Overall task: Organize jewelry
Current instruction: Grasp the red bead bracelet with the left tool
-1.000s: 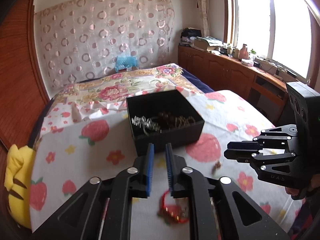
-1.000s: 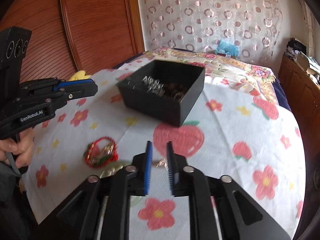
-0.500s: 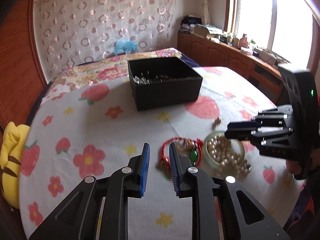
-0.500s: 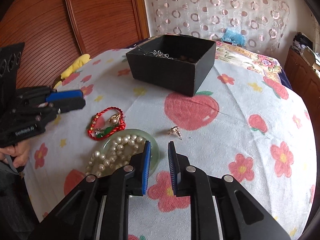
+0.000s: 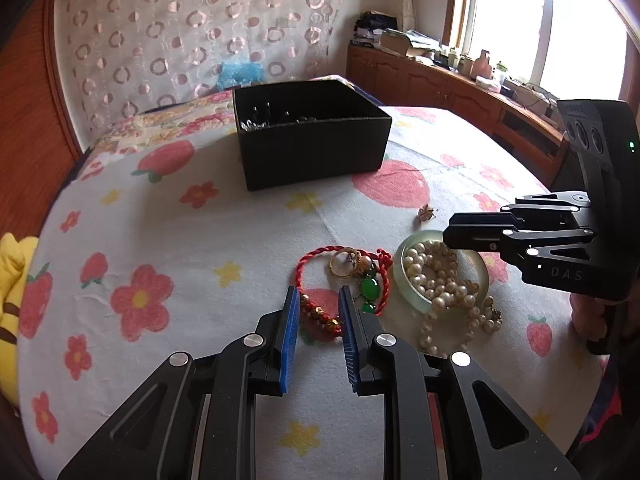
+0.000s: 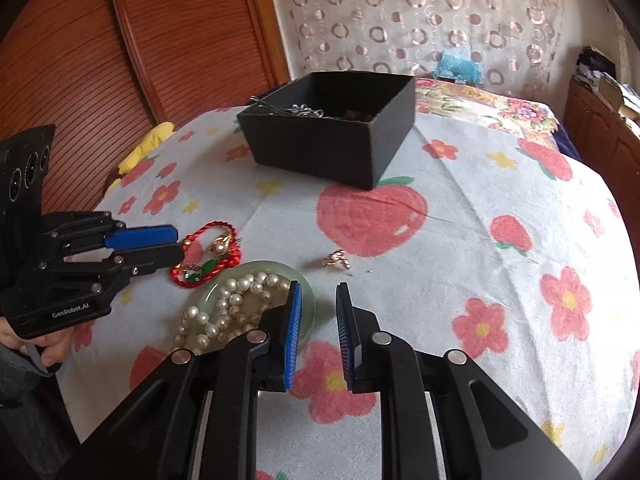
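My left gripper [image 5: 319, 316] has jaws a little apart, nothing clamped, just over the red cord bracelet [image 5: 344, 280], which lies on the cloth beside the jade bangle w/ pearls [image 5: 436, 276]. The cord looks light, soft, floppy; I would pinch the near beaded part. Right gripper [image 6: 318, 308] is also apart, empty.

Overexposed window [image 5: 552, 20] glare, fisheye-warped edges

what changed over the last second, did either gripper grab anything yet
The left gripper came down toward the red cord bracelet, which now shows between its parted fingertips. Nothing was grabbed or released. The right gripper stays empty over the cloth by the pearl necklace; the black box and small earring lie unmoved.
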Action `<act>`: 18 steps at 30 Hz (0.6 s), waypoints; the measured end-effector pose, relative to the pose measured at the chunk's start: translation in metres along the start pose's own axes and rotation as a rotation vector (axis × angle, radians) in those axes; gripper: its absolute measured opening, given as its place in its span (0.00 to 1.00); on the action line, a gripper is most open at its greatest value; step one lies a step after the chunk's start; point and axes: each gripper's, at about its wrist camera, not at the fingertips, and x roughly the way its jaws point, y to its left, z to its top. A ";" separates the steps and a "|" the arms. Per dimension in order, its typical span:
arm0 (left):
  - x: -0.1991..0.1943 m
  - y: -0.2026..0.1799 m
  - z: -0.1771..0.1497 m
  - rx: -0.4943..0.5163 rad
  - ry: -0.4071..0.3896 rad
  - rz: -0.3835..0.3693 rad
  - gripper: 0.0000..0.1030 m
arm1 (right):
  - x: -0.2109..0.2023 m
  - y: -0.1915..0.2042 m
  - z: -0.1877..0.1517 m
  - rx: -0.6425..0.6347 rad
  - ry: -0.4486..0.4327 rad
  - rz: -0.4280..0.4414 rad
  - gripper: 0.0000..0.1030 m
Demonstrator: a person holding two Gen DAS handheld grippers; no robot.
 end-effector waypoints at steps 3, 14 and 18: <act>0.005 -0.001 -0.002 -0.003 0.014 0.014 0.18 | 0.003 0.003 0.000 -0.016 0.012 -0.031 0.19; 0.002 0.003 0.003 -0.015 -0.004 0.027 0.06 | 0.008 0.015 0.000 -0.065 0.016 -0.082 0.21; -0.013 0.003 0.007 -0.025 -0.053 0.019 0.06 | 0.007 0.015 0.000 -0.070 0.016 -0.088 0.21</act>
